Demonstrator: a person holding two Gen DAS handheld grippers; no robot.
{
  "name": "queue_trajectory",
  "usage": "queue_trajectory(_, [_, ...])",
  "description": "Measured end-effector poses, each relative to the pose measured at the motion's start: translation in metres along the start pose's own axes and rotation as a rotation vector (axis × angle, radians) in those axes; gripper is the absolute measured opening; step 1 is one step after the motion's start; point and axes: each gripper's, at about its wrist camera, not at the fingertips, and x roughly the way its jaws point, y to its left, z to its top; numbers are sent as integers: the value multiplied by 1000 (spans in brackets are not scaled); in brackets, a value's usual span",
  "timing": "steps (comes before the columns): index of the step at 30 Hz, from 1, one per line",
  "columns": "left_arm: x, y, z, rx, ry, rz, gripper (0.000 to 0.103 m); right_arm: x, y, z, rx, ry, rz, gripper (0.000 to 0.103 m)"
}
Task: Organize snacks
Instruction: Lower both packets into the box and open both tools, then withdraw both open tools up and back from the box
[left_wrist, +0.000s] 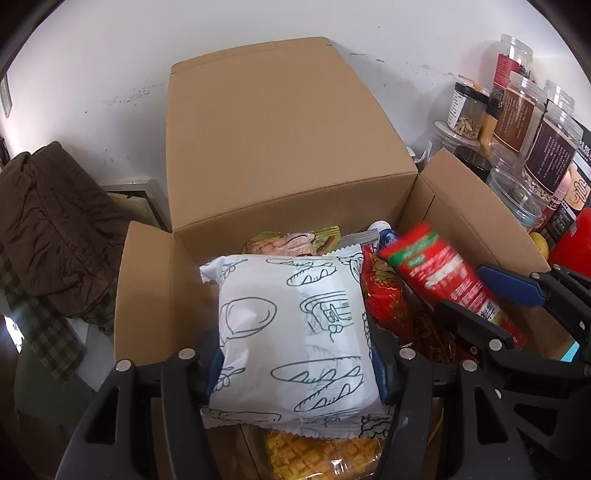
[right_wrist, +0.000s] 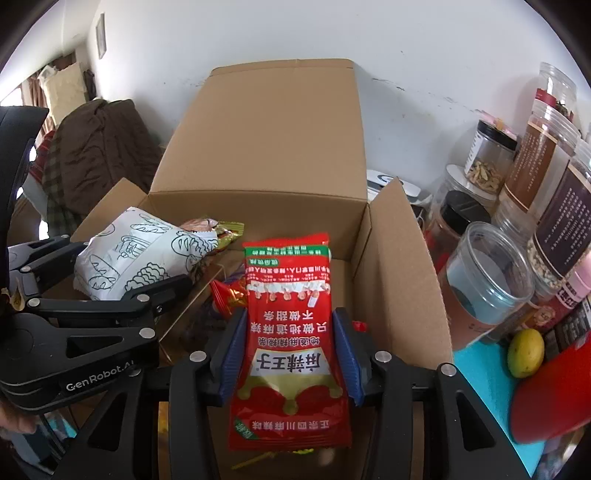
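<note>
An open cardboard box (left_wrist: 288, 155) stands before me, its lid flap upright; it also shows in the right wrist view (right_wrist: 266, 221). My left gripper (left_wrist: 295, 358) is shut on a white bread packet (left_wrist: 291, 332) with drawn loaves, held over the box's left side. My right gripper (right_wrist: 290, 354) is shut on a red spicy-strip snack packet (right_wrist: 288, 332), held over the box's right side. Inside the box lie a red-and-gold packet (left_wrist: 384, 295), a green packet (left_wrist: 291, 242) at the back and a yellow waffle packet (left_wrist: 321, 454) near the front.
Clear plastic jars (right_wrist: 546, 177) with dark labels crowd the table to the right of the box. A lemon (right_wrist: 525, 352) and a red lid (right_wrist: 550, 398) lie on the blue mat at right. A brown coat (left_wrist: 51, 236) is piled at left. A white wall stands behind.
</note>
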Motion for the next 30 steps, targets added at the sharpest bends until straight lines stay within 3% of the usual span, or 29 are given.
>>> queue_trajectory(6, [-12,2,1,-23,3,19,63,-9,3,1,-18,-11,-28,54])
queue_trajectory(15, [-66,6,8,-52,-113,72,65,-43,1,3,-6,-59,-21,54])
queue_trajectory(30, [-177,-1,-2,-53,-288,75,66,-153,13,11,-42,-259,-22,54])
